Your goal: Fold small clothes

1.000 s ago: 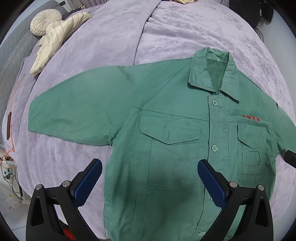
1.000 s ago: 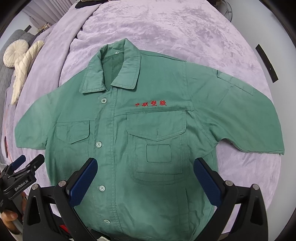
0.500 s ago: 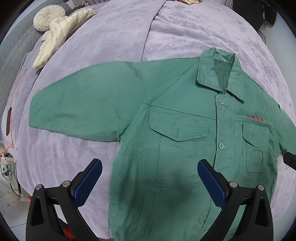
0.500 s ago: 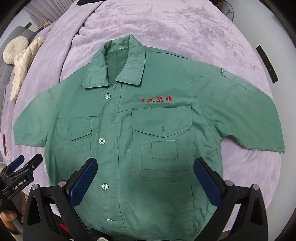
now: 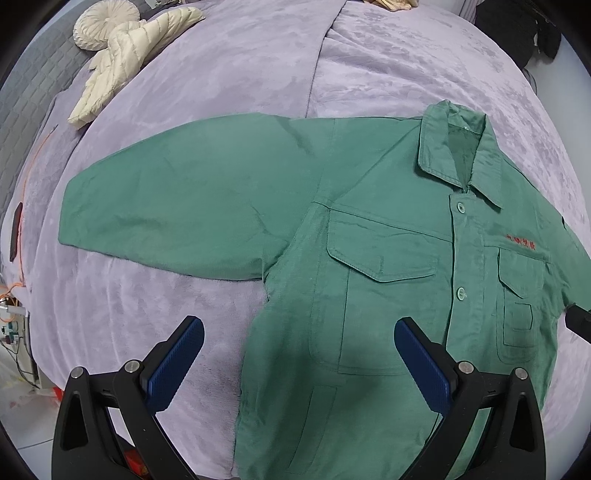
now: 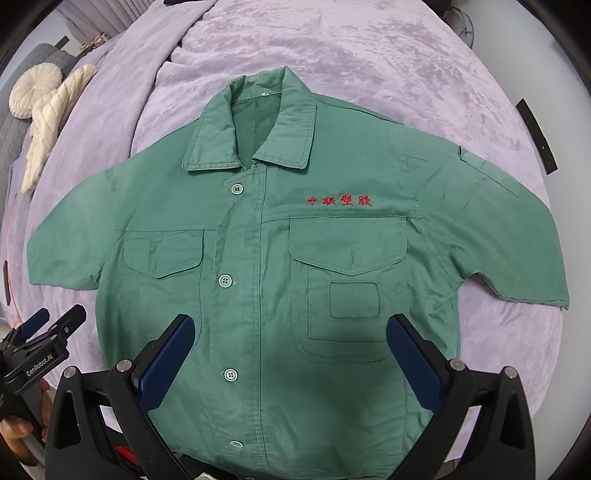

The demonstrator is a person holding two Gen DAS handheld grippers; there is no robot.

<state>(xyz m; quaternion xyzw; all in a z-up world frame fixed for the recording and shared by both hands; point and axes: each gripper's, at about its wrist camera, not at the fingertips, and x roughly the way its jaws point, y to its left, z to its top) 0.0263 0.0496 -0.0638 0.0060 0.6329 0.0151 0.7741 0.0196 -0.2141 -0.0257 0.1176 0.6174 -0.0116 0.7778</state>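
Far to your left, a cream quilted jacket (image 5: 122, 55) and a round cream pillow (image 5: 105, 26) lie at the edge of the lilac blanket (image 5: 229, 66), well apart from the shirt. Next comes your left gripper (image 5: 298, 363): its jaws stand wide apart and hold nothing, and it hovers over the shirt's lower left side, one blue pad (image 5: 173, 365) above bare blanket and the other above green cloth. In the right wrist view that same gripper (image 6: 48, 325) shows at the lower left edge, beside the hem.

The shirt (image 6: 266, 295) lies flat and face up on the blanket, buttoned, collar (image 6: 255, 129) pointing away from you and both sleeves spread out to the sides. The left sleeve (image 5: 177, 199) reaches toward the jacket without touching it. Red lettering (image 6: 339, 200) sits above the right chest pocket (image 6: 349, 254).

Your right gripper (image 6: 290, 363) hangs over the shirt's lower front, jaws fully open and empty, both pads above the cloth. Past the right sleeve (image 6: 517, 236), a black strip (image 6: 536, 136) lies at the blanket's far right edge.
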